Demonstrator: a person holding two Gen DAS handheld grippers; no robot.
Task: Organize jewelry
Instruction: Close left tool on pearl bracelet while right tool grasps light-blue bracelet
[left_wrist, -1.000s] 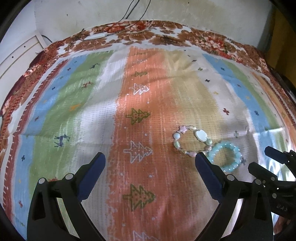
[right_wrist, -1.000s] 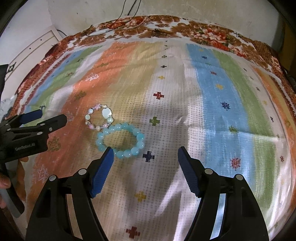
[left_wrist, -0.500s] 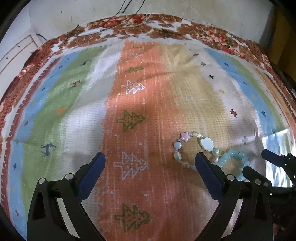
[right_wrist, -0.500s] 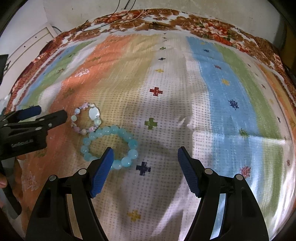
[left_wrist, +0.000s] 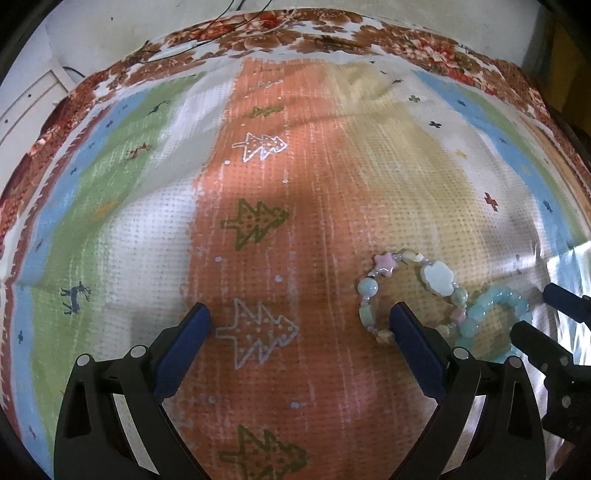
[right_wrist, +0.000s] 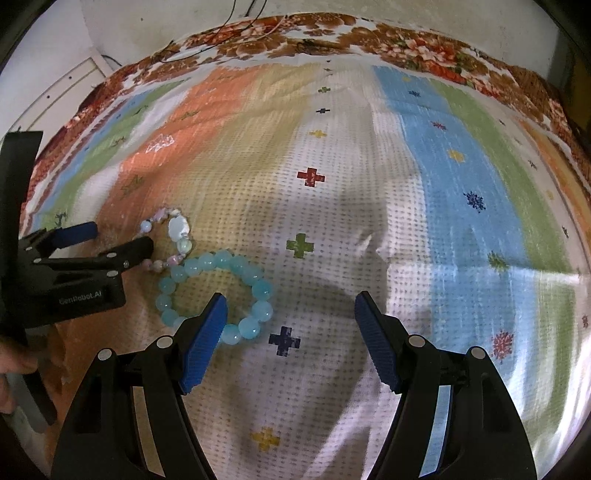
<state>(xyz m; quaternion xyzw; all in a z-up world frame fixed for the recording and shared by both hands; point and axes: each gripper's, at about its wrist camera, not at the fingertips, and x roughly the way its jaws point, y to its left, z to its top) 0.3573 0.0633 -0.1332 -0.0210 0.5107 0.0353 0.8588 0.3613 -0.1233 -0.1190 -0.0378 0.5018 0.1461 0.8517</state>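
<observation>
A striped cloth (right_wrist: 332, 206) with small crosses and tree prints covers the surface, over a floral-patterned cloth (right_wrist: 406, 44) at its far edge. On the striped cloth lie a pastel charm bracelet (left_wrist: 410, 291) and, touching it, a light-blue bead bracelet (right_wrist: 216, 295).

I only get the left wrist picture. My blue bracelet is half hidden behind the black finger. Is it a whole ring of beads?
Observer: Yes. The right wrist view shows the blue bracelet as a full closed circle of round beads lying flat on the cloth.
Operator: Is the other gripper grabbing it?
Observer: No. The right gripper is open with nothing between its fingers; one finger covers part of the bracelet's near edge.
Operator: Do my two bracelets touch?
Observer: They look joined there: the pastel charm bracelet meets the blue one at its far left beads.
Operator: And my gripper?
Observer: The left gripper is open; one of its fingers overlaps the charm bracelet.
</observation>
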